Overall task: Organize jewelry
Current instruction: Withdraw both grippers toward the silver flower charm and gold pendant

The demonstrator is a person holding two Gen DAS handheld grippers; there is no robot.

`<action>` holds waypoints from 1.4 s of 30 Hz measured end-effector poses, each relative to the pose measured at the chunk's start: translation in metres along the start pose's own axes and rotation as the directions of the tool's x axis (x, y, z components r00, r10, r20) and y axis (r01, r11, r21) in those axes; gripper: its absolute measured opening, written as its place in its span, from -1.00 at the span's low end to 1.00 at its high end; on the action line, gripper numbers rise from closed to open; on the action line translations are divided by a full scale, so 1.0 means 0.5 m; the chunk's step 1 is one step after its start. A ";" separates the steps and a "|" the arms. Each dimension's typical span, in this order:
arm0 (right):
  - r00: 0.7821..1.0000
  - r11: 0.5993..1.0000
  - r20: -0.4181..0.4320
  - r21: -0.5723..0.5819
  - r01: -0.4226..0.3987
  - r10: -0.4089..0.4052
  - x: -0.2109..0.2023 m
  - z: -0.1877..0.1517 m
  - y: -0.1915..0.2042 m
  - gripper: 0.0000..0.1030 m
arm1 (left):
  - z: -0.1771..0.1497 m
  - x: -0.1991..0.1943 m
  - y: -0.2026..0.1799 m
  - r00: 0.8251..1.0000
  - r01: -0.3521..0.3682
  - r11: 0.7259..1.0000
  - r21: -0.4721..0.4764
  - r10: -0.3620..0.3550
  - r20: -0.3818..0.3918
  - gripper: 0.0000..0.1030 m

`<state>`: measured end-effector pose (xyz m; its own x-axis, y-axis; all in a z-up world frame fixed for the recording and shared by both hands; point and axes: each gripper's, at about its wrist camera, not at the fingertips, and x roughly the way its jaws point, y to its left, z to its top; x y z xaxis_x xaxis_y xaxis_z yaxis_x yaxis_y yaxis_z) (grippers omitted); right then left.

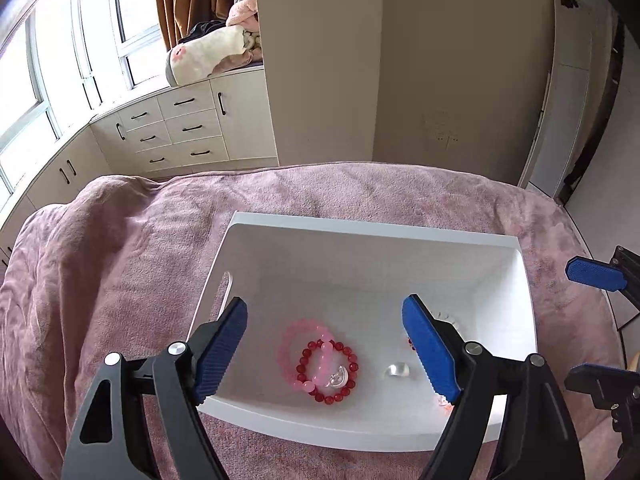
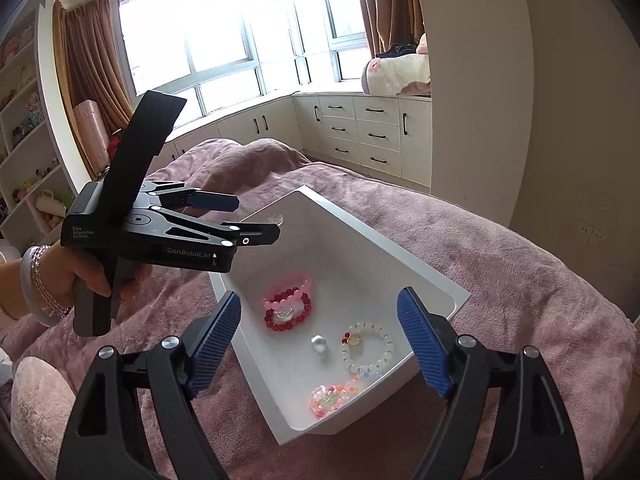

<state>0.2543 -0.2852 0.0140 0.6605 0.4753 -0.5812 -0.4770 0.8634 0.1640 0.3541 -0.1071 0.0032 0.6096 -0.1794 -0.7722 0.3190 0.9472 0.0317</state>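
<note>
Now, state: both grippers hang over the bin with nothing gripped.
Left gripper (image 1: 324,344): fingers spread wide and empty, above the red bracelet (image 1: 327,372) and pink bracelet (image 1: 306,356), which lie overlapping on the bin floor.
Right gripper (image 2: 320,344): fingers likewise released and empty, framing the bin's near end.
Bin (image 2: 424,272): white, open-topped, resting on the pink blanket (image 2: 520,264) of a bed, not on any worktop.
Jewelry: all seen pieces are inside the bin: the red and pink pair at the far end, a clear bead (image 2: 320,345) mid-floor, a white bracelet (image 2: 368,346) with a small gold-and-red piece on it, and a multicoloured bracelet (image 2: 332,398) in the near corner.
Risk, tangling: red and pink are interlaced, so a pinch on one would likely drag the other up.
Risk, footing: the blanket is soft and rumpled; pressing on a bin wall could tip or slide it.
Risk, collision: both grippers crowd one small bin and could knock together.
Risk, bead: smooth and round, it would probably squirt from ribbed pads.
</note>
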 end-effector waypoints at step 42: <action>0.986 0.912 -0.140 -0.386 -0.141 0.093 0.162 -0.133 0.366 0.50 | -0.478 -0.195 0.138 0.998 -0.064 0.996 0.054 0.063 0.029 0.85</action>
<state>0.1820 -0.0996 -0.0562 0.5251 0.5252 -0.6696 -0.7519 0.6548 -0.0761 0.1435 0.0392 -0.0710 0.6491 -0.1271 -0.7500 0.3179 0.9410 0.1156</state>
